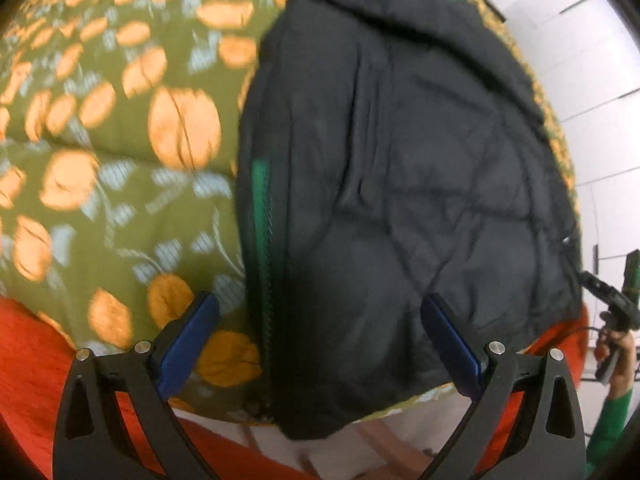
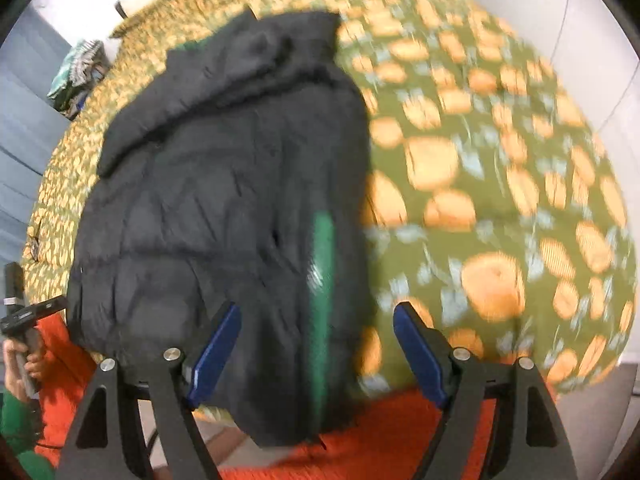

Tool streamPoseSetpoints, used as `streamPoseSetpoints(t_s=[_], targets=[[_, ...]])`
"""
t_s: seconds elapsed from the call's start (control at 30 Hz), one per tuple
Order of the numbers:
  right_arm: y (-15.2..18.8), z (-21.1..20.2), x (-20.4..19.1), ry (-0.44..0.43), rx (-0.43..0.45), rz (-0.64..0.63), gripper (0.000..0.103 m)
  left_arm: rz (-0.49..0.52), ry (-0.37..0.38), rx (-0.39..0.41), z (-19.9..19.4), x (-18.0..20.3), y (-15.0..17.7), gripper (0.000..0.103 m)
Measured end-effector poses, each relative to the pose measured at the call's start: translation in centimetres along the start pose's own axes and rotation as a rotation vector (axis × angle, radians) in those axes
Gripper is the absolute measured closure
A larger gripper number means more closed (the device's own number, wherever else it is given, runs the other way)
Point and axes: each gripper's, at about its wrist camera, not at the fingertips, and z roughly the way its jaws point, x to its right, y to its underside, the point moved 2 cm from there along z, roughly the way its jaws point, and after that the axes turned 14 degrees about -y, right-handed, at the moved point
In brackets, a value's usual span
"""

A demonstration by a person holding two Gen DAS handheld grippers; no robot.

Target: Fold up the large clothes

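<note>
A black puffer jacket (image 1: 400,160) lies folded lengthwise on a bed, its collar at the far end and its hem hanging over the near edge. A green zipper strip (image 1: 262,216) runs along its folded left side. My left gripper (image 1: 319,300) hovers open above the hem, its blue pads apart and pressing on nothing. In the right wrist view the same jacket (image 2: 220,180) shows with the green strip (image 2: 322,280) to the right. My right gripper (image 2: 318,308) stands open over that edge, holding nothing. Both views are motion-blurred.
The bed has a green bedspread with orange flowers (image 1: 120,140), wide and bare beside the jacket (image 2: 500,180). An orange-red blanket (image 2: 380,440) lies along the near edge. A hand in a green sleeve (image 1: 616,364) holds a gripper handle. Patterned cloth (image 2: 76,76) sits far left.
</note>
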Motion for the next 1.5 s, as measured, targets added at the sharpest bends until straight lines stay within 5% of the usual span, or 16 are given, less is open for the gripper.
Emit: streamPoseSetpoints(t_s=[0.5, 0.77, 0.83, 0.93, 0.97, 1.03, 1.5], targets=[[1.8, 2.5, 1.1, -0.19, -0.116, 0.072, 0.022, 0.04, -0.007, -0.024, 1.2, 2.2, 1.2, 0.004], [2.2, 3.5, -0.7, -0.192, -0.157, 0.028, 0.021, 0.007, 0.002, -0.041, 0.9, 1.3, 1.3, 0.034], [2.2, 3.4, -0.5, -0.204, -0.144, 0.042, 0.027, -0.011, 0.026, -0.046, 0.5, 0.6, 1.3, 0.046], [2.1, 2.9, -0.2, -0.169, -0.144, 0.011, 0.057, -0.029, 0.074, -0.059, 0.1, 0.1, 1.5, 0.069], [2.1, 2.8, -0.1, -0.168, -0.145, 0.006, 0.059, -0.036, 0.089, -0.062, -0.1, 0.2, 1.4, 0.075], [1.9, 2.4, -0.4, -0.182, -0.143, 0.002, 0.07, -0.041, 0.09, -0.065, -0.6, 0.4, 1.3, 0.079], [1.0, -3.3, -3.1, -0.27, -0.07, -0.058, 0.082, -0.024, 0.165, 0.006, -8.6, -1.5, 1.5, 0.083]])
